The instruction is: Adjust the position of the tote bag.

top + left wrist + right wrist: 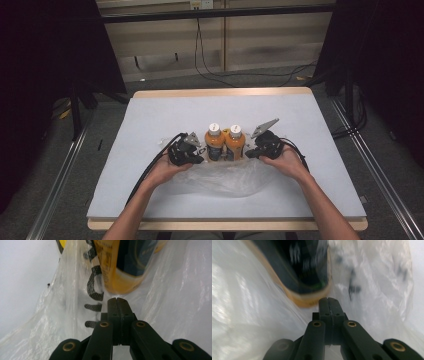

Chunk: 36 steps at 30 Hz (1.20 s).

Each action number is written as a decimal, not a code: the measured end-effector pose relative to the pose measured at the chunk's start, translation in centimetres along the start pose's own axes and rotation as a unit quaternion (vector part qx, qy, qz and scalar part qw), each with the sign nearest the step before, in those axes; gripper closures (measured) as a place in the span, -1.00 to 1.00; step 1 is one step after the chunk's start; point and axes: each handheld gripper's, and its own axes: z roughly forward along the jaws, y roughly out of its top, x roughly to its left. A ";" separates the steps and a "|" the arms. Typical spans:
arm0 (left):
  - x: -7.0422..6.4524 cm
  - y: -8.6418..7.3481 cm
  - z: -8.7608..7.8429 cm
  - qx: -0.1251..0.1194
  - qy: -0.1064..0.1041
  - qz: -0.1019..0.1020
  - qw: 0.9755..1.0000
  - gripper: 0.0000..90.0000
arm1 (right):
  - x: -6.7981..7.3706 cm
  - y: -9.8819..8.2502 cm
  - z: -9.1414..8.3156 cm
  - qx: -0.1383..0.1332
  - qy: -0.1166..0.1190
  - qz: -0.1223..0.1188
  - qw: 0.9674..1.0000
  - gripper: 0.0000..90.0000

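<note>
your two orange juice bottles with white caps [225, 143] stand upright and touching each other at the middle of the table, inside a crumpled clear plastic bag with black print [227, 177] that spreads toward you on the mat. the film lies all round the bottles' bases, so it sits between each gripper and the bottle beside it. your left gripper [199, 159] lies just left of the left bottle, your right gripper [248, 154] just right of the right bottle, both low at the mat and pointing inward. in the left gripper view the black jaws are clenched together with the tips against the bag film [75, 302] below the yellow bottle base [122, 285]; whether film is pinched between them you cannot tell. the right gripper view shows the same clenched jaws under a blurred bottle base [309, 296]. your forearms come in from the near edge, hands wrapped round the gripper bodies, cables trailing back. the pale grey mat [165, 115] covers a wooden-edged table [220, 92]; a grey floor with loose cables [210, 70] lies beyond.
</note>
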 end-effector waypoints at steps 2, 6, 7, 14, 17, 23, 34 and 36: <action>0.0 -0.1 0.2 0.011 0.010 0.007 1.000 1.00 | 0.3 -0.3 0.2 0.008 -0.004 -0.007 1.000 1.00; -0.1 -0.2 0.1 0.017 0.013 0.010 1.000 1.00 | 0.5 -0.8 0.3 0.030 -0.011 -0.016 0.999 1.00; -0.1 -0.2 0.1 0.018 0.017 0.011 1.000 1.00 | 0.5 -0.8 0.2 0.033 -0.014 -0.022 0.999 1.00; 0.2 -0.8 -0.8 0.053 0.045 0.024 0.997 1.00 | 1.1 -0.8 -0.2 0.069 -0.067 -0.060 0.994 1.00; 0.4 -1.1 -1.1 0.062 0.049 0.029 0.996 1.00 | 0.7 -1.1 -0.5 0.075 -0.080 -0.064 0.992 1.00; 0.8 -1.7 -1.5 0.064 0.058 0.029 0.996 1.00 | -0.4 -2.0 -1.4 0.088 -0.097 -0.057 0.990 1.00; 1.4 -3.0 -2.6 0.083 0.082 0.027 0.993 1.00 | -1.3 -3.0 -2.4 0.105 -0.116 -0.047 0.987 1.00; 1.4 -3.2 -2.7 0.093 0.095 0.036 0.990 1.00 | -1.5 -3.2 -2.7 0.107 -0.114 -0.043 0.987 1.00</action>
